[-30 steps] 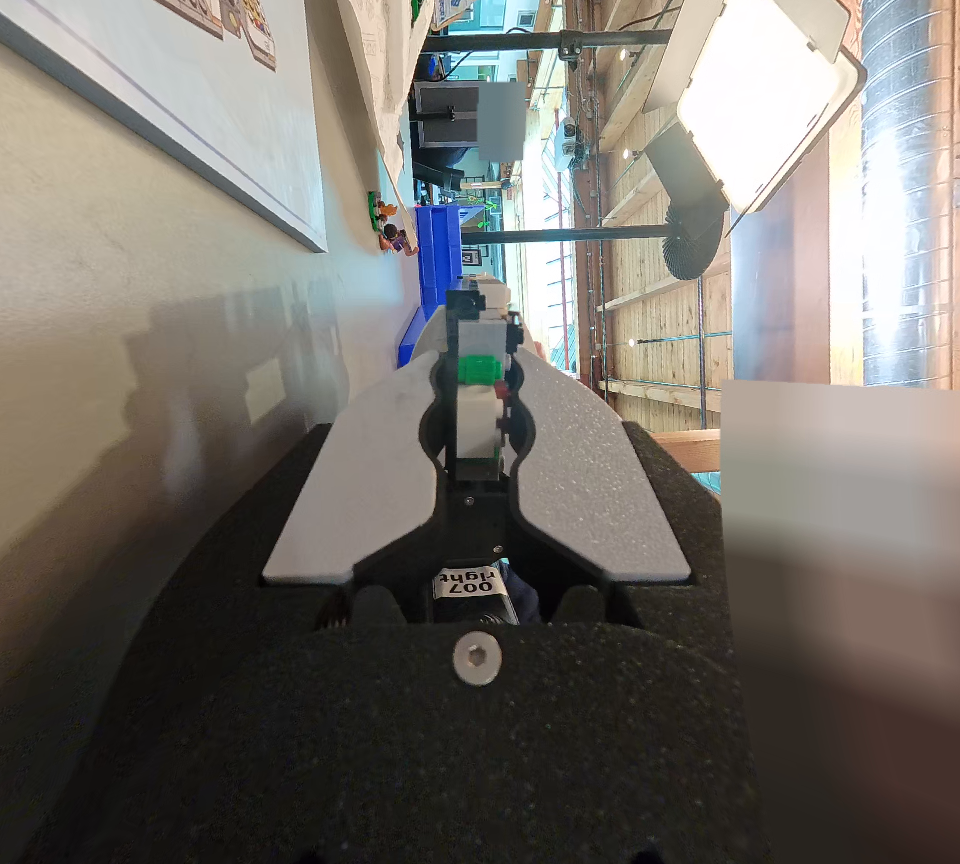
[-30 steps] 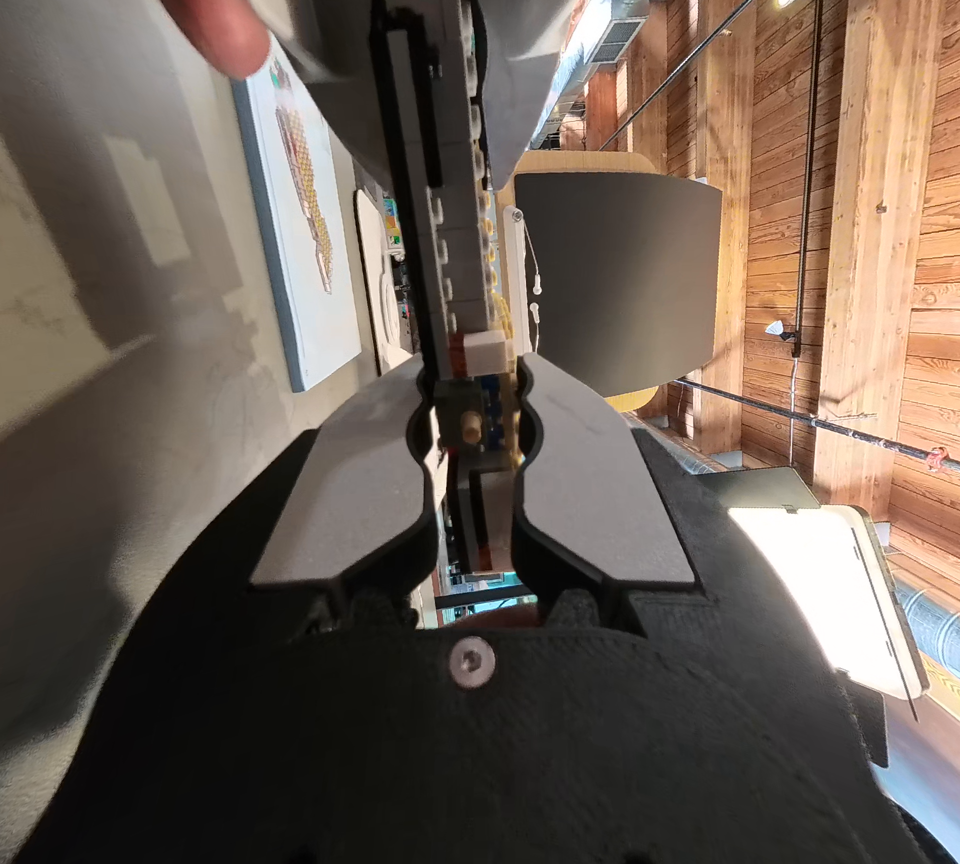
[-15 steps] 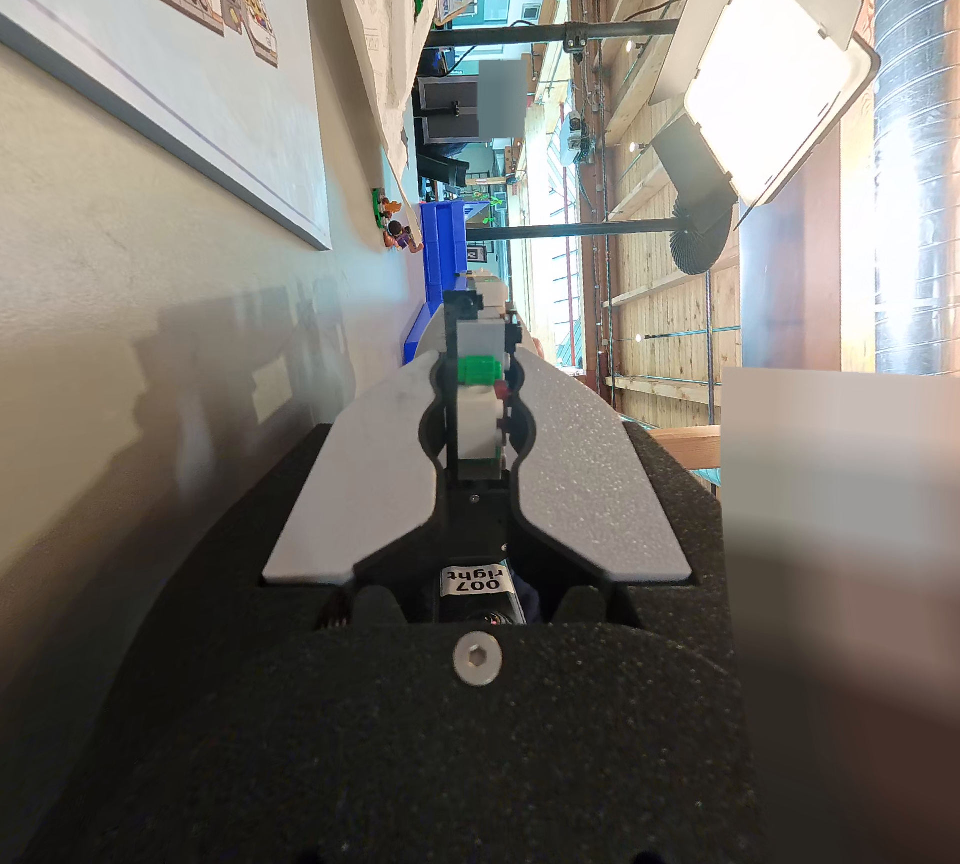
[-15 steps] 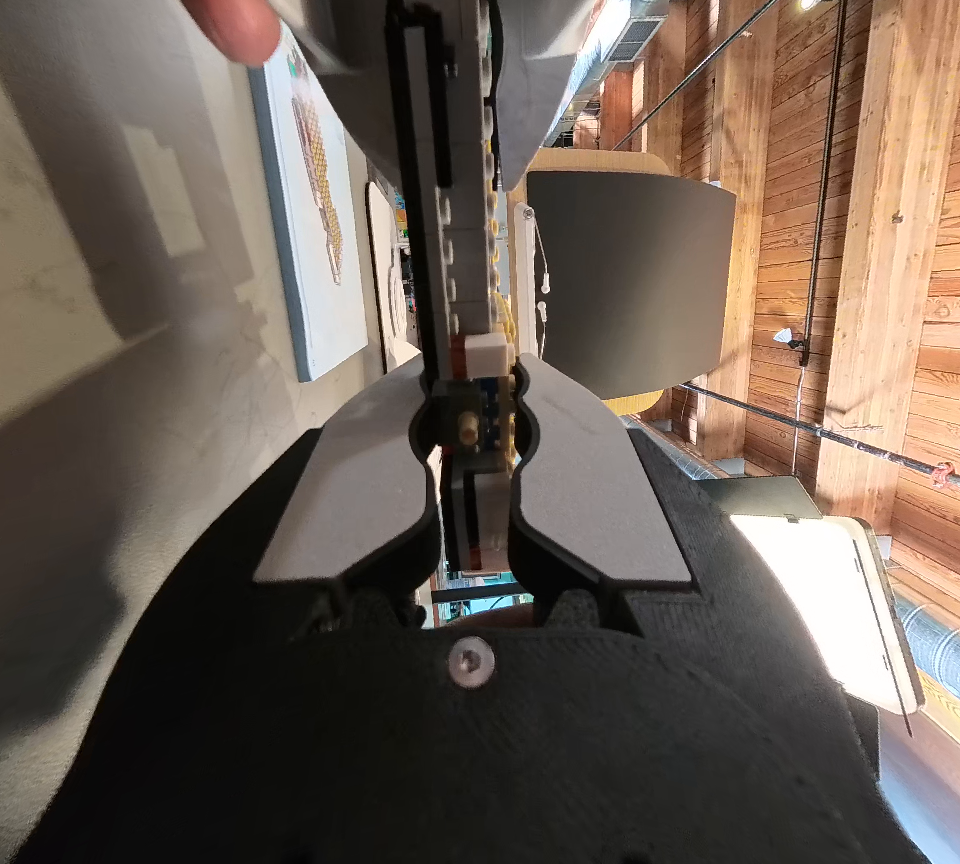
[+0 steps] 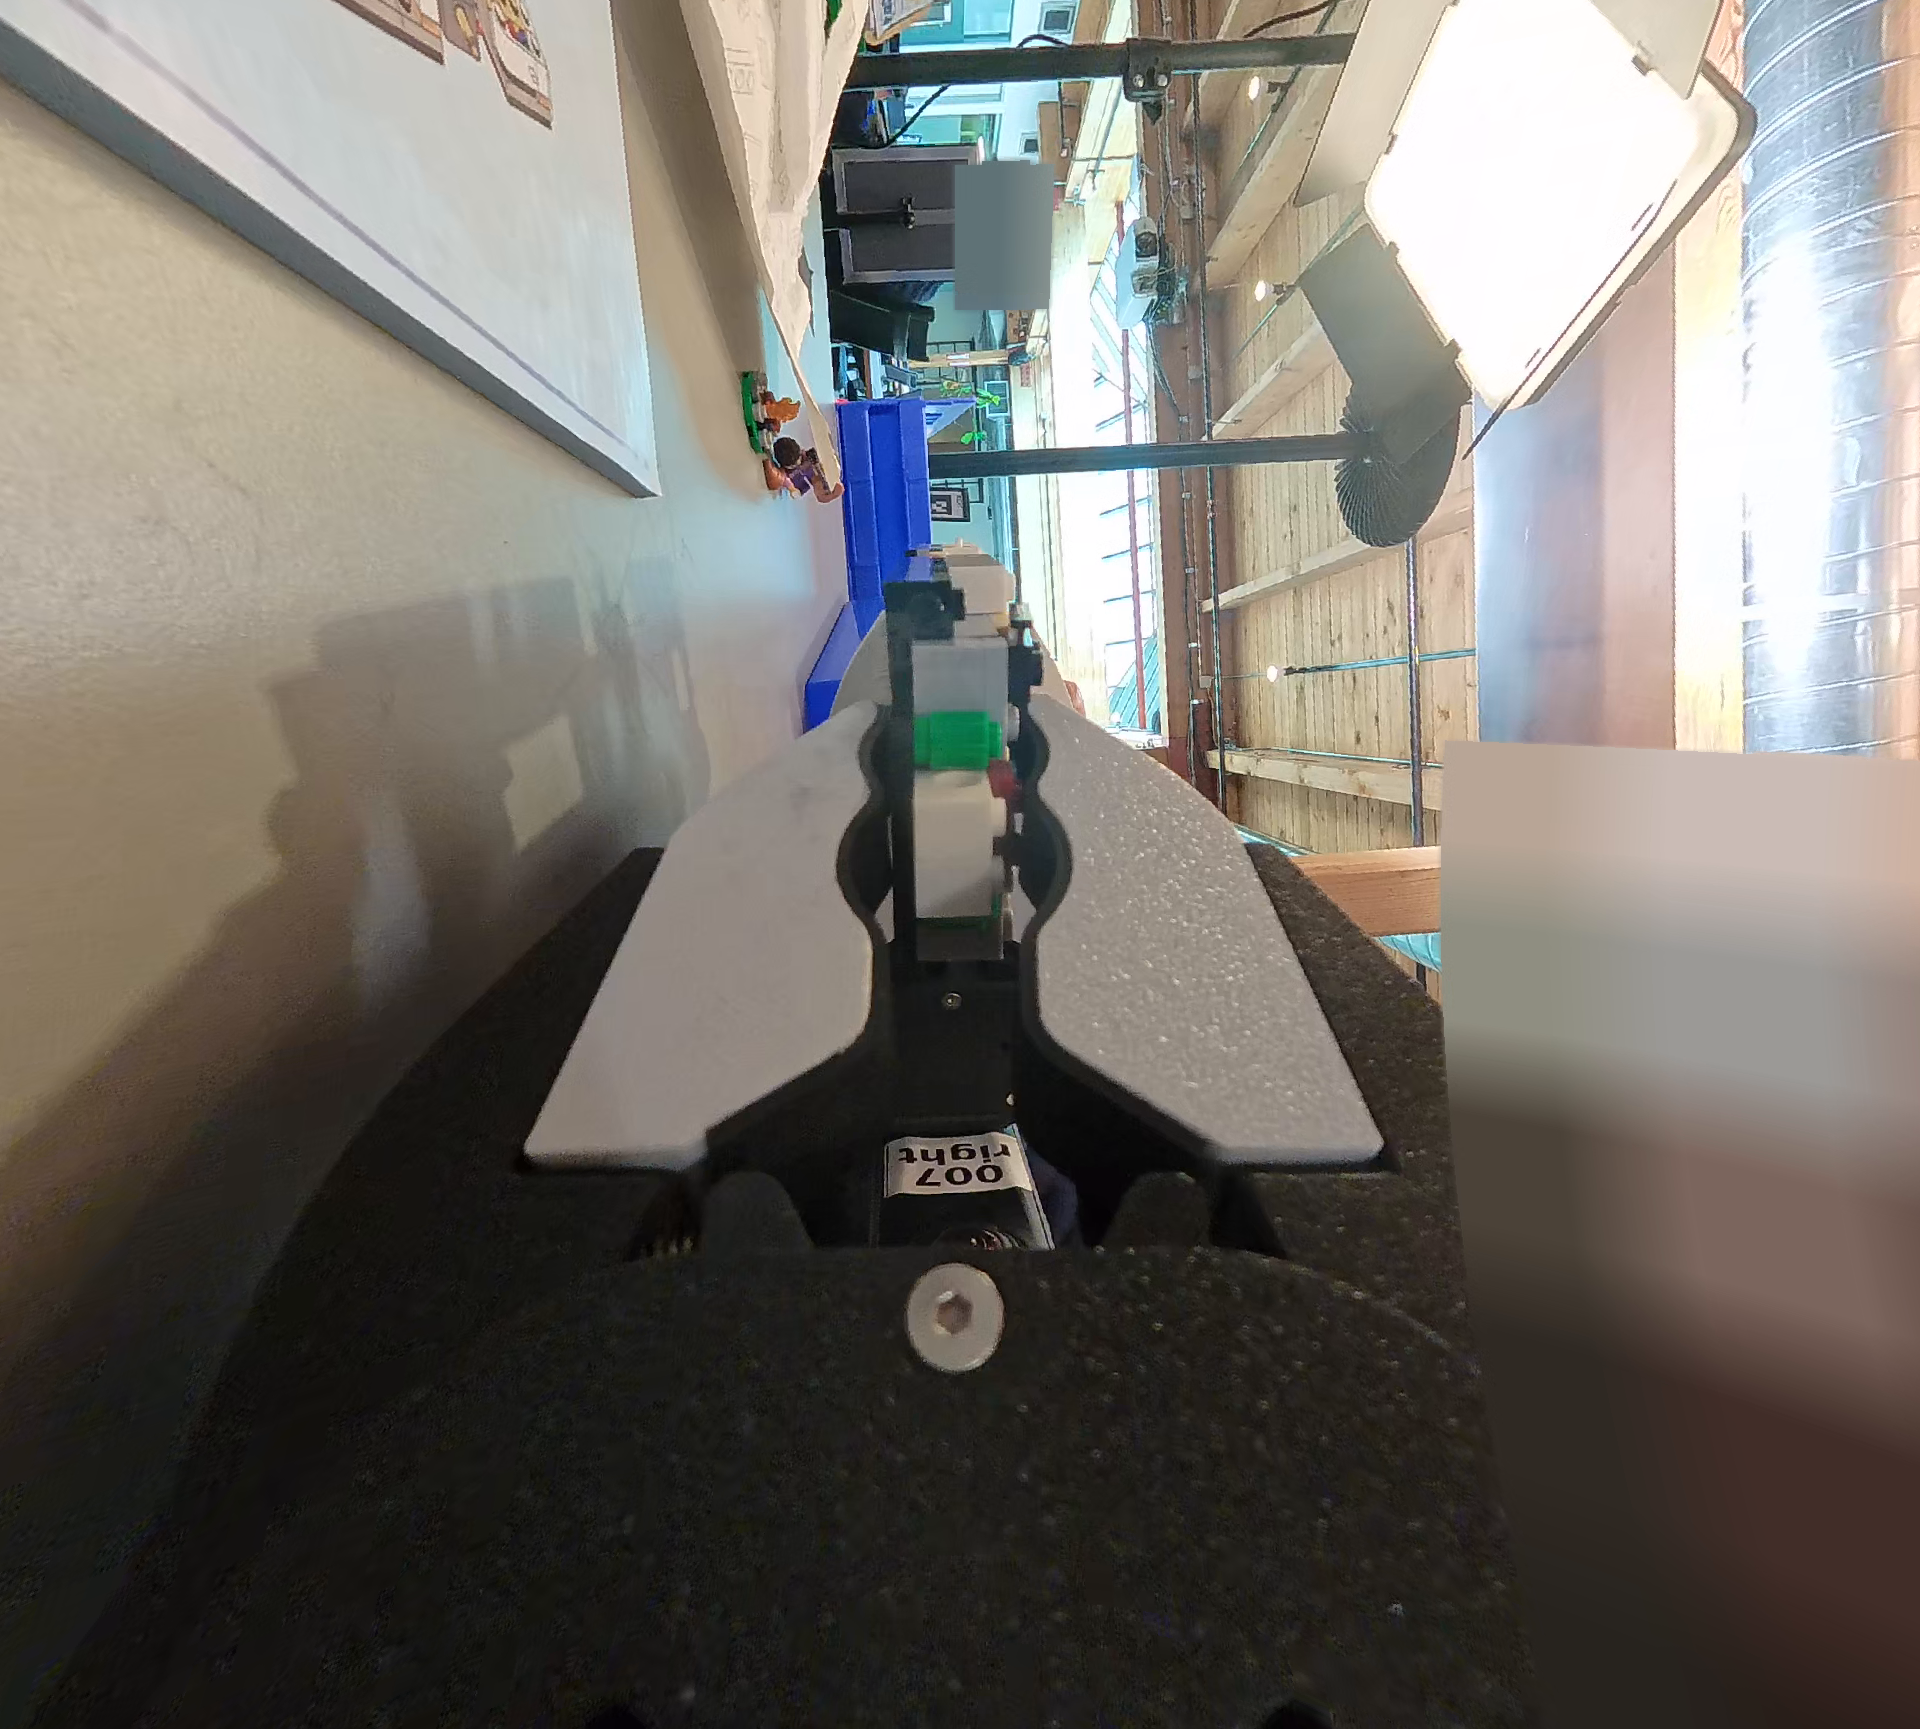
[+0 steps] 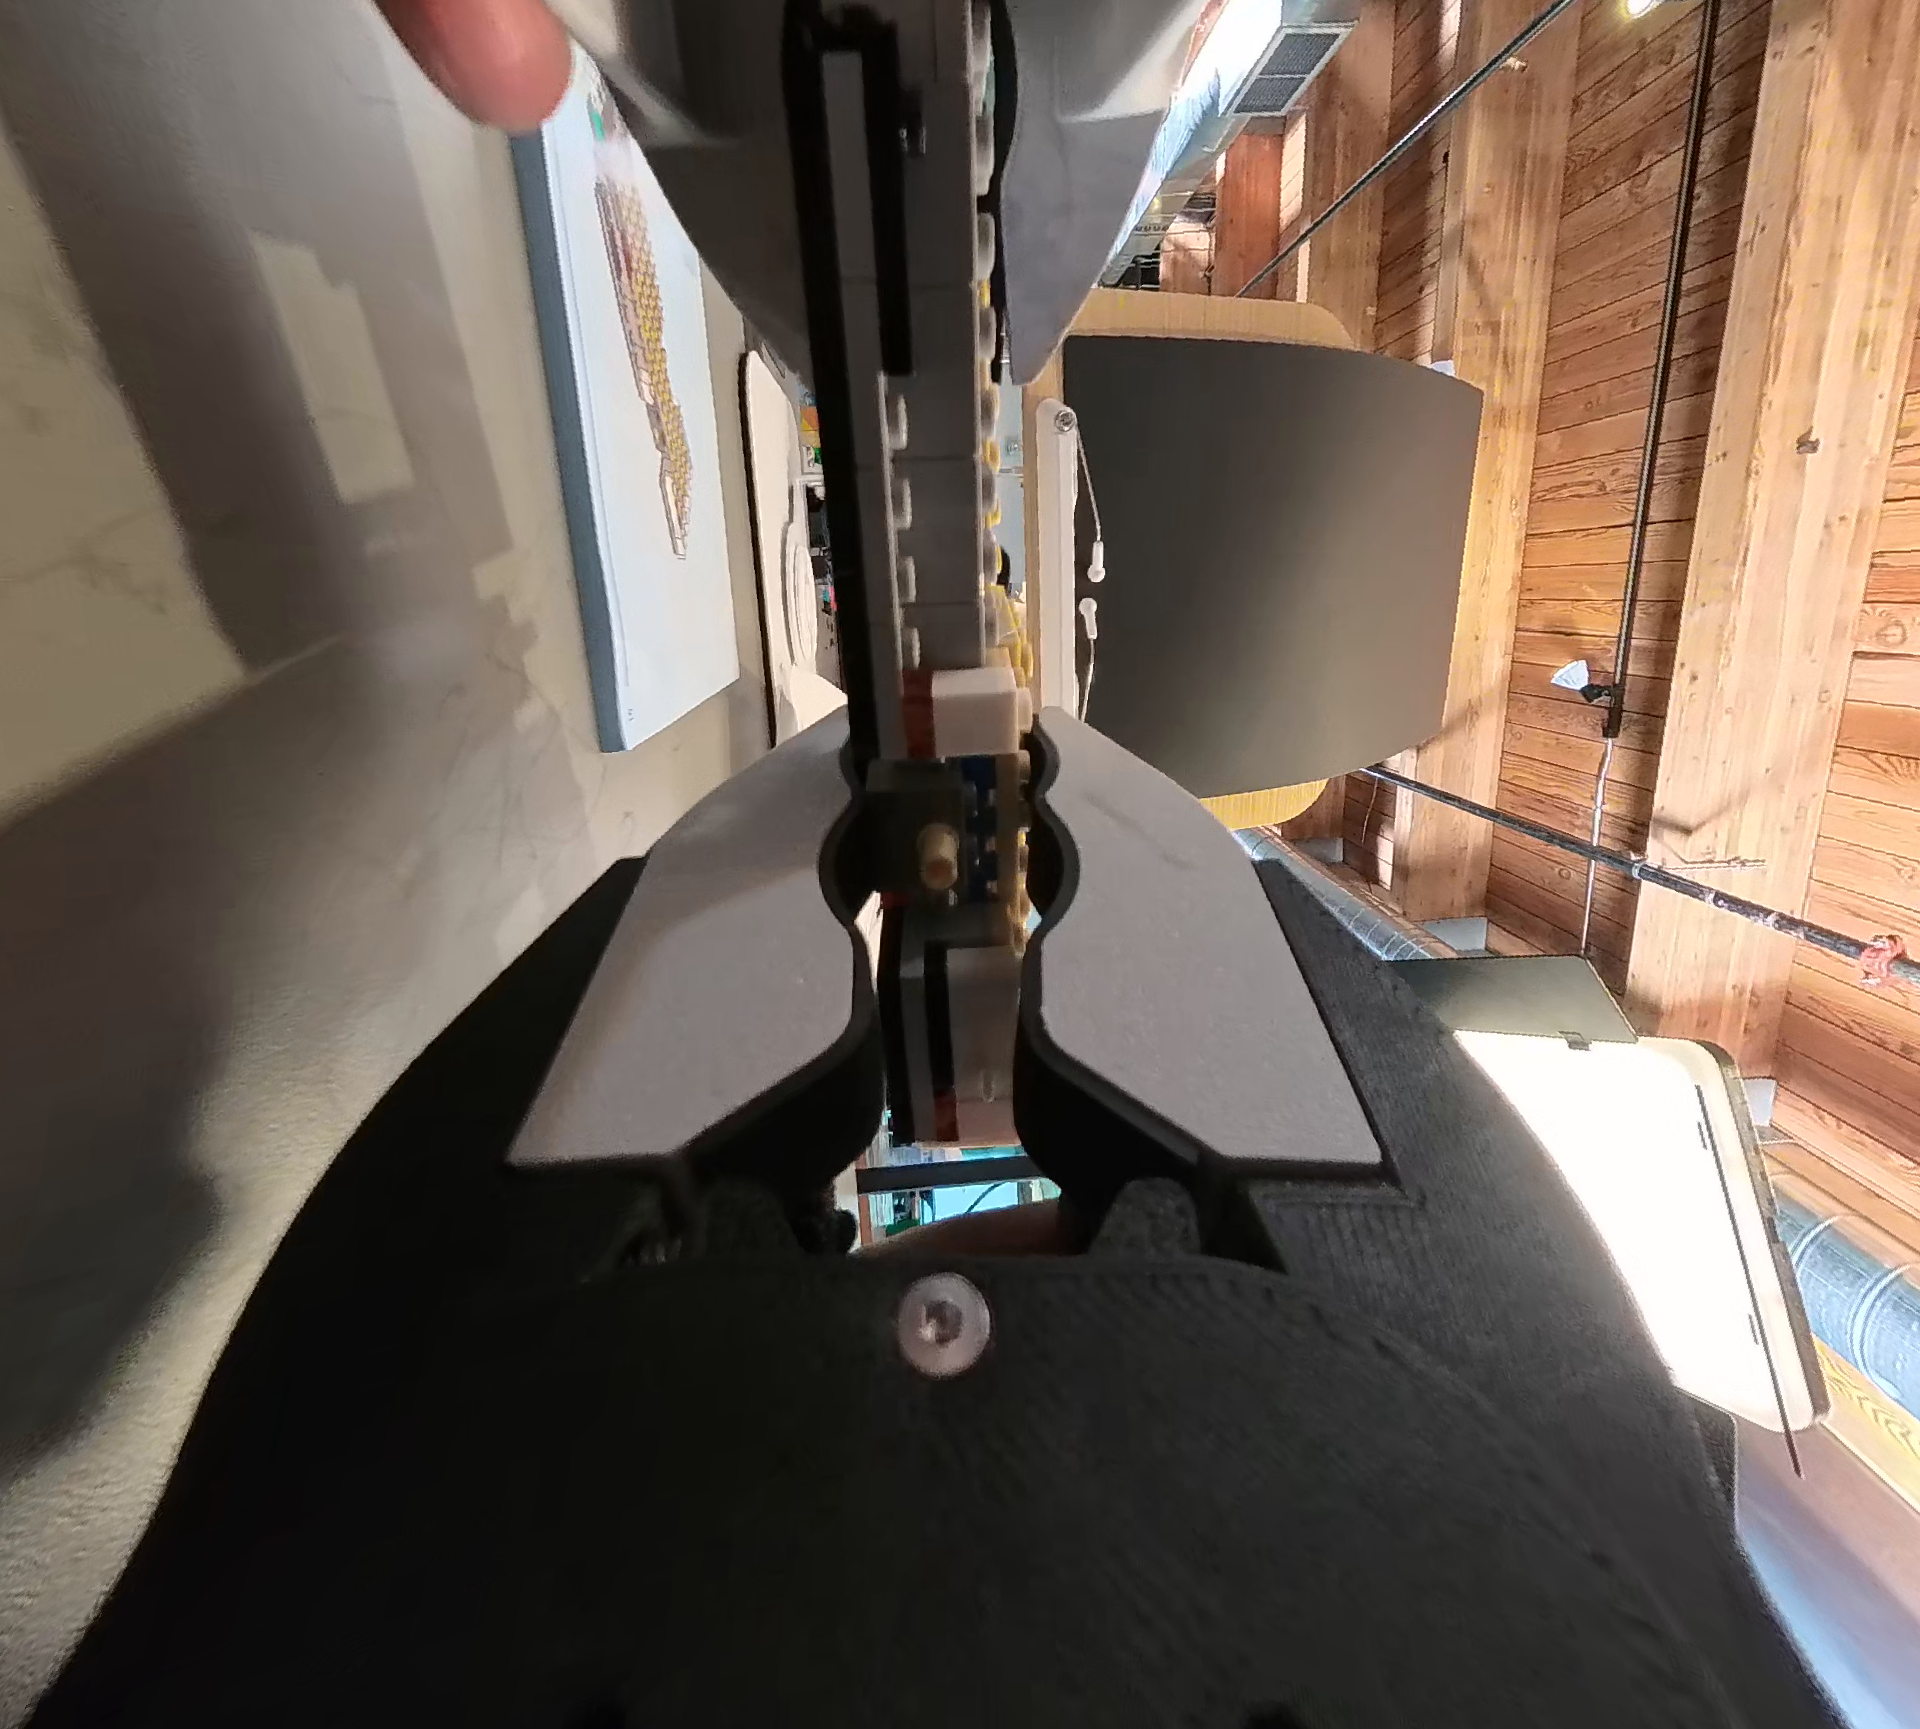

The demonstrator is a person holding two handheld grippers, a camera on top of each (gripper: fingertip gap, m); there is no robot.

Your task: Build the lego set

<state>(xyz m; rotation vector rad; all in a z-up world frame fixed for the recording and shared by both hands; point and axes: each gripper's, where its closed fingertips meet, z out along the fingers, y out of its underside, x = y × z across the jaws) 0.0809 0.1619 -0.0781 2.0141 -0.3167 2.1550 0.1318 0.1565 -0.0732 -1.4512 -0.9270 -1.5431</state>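
Note:
Both views are turned on their side, with the grey table point(image 5: 208, 640) at the left. A long brick model of grey, black, white and green pieces point(image 5: 956, 744) hangs above the table between my two grippers. My left gripper point(image 5: 956, 723) is shut on one end, its pads pressing by the green brick. My right gripper point(image 6: 940, 744) is shut on the other end point(image 6: 935, 848), by a white brick and a tan peg. In the right wrist view the model point(image 6: 914, 484) runs up to the left gripper's fingers point(image 6: 1091, 69). A person's fingertip point(image 6: 457, 17) shows beside them.
An instruction booklet point(image 5: 364, 121) lies on the table and also shows in the right wrist view point(image 6: 644, 432). Beyond it are a creased paper sheet point(image 5: 758, 17), small figures point(image 5: 790, 453) and a blue bin point(image 5: 883, 495). A bright light panel point(image 5: 1507, 152) hangs overhead. The gap from one gripper's tips to the other's is roughly 6 cm.
Both grippers stay shut on the model's two ends. The views have only drifted slightly. Nothing was let go or taken up.

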